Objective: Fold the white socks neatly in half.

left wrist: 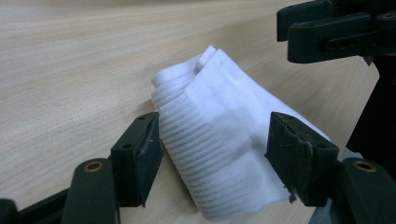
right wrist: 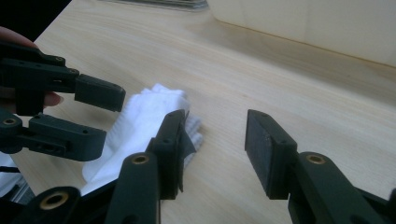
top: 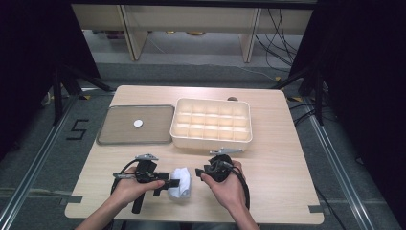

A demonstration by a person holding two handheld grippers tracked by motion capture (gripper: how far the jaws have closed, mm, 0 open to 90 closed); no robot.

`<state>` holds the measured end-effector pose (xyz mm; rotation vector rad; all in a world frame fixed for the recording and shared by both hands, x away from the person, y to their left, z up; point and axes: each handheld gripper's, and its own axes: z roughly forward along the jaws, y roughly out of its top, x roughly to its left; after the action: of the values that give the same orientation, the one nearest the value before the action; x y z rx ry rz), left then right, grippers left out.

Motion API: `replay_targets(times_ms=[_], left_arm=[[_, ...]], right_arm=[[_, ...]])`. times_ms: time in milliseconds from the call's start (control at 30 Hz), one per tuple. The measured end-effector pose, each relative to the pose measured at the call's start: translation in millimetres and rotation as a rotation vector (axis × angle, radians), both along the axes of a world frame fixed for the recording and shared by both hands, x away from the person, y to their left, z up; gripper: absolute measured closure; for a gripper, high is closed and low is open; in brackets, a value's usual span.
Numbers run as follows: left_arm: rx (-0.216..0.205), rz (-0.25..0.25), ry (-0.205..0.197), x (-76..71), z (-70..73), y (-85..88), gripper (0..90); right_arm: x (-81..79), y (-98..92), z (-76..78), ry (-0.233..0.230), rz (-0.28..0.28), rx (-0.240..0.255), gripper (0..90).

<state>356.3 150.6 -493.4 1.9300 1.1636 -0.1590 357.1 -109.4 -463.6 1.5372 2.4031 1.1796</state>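
A folded white ribbed cloth (top: pixel 180 188) lies on the wooden table (top: pixel 277 163) near its front edge, between my two grippers. My left gripper (top: pixel 172 184) points right at it. In the left gripper view its jaws (left wrist: pixel 212 123) stand wide, one on either side of the cloth (left wrist: pixel 219 140), without squeezing it. My right gripper (top: pixel 200 172) sits just right of the cloth, pointing left. In the right gripper view the jaws (right wrist: pixel 217 119) are open over bare wood, with the cloth (right wrist: pixel 140 121) just past the left jaw and the left gripper (right wrist: pixel 109 119) beyond it.
A cream box (top: pixel 210 142) with several compartments stands at the middle back of the table. Left of it lies a grey tray (top: pixel 119 132) with a small white disc (top: pixel 138 123) on it. Dark stands and cables flank the table.
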Motion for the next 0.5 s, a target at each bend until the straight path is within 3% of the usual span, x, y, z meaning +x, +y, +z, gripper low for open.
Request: replay_targets(times_ms=[100, 267, 300, 500], left_arm=[[0.005, -0.009, 0.017, 3.0, -2.9, -3.0, 34.2], [0.013, -0.012, 0.024, 3.8, -5.0, -5.5, 34.3], [0.014, -0.012, 0.024, 3.7, -5.6, -5.9, 34.4], [0.034, -0.014, 0.023, 3.0, -7.7, -7.5, 34.9]], right_arm=[[-2.0, -1.9, -0.8, 0.027, -0.022, 0.001, 59.1], [-7.6, 3.3, -0.8, 0.048, 0.041, 0.060, 63.8], [-9.3, 5.7, -0.5, 0.071, 0.033, 0.061, 64.8], [-8.5, 16.4, -11.9, 0.102, 0.088, 0.036, 70.7]])
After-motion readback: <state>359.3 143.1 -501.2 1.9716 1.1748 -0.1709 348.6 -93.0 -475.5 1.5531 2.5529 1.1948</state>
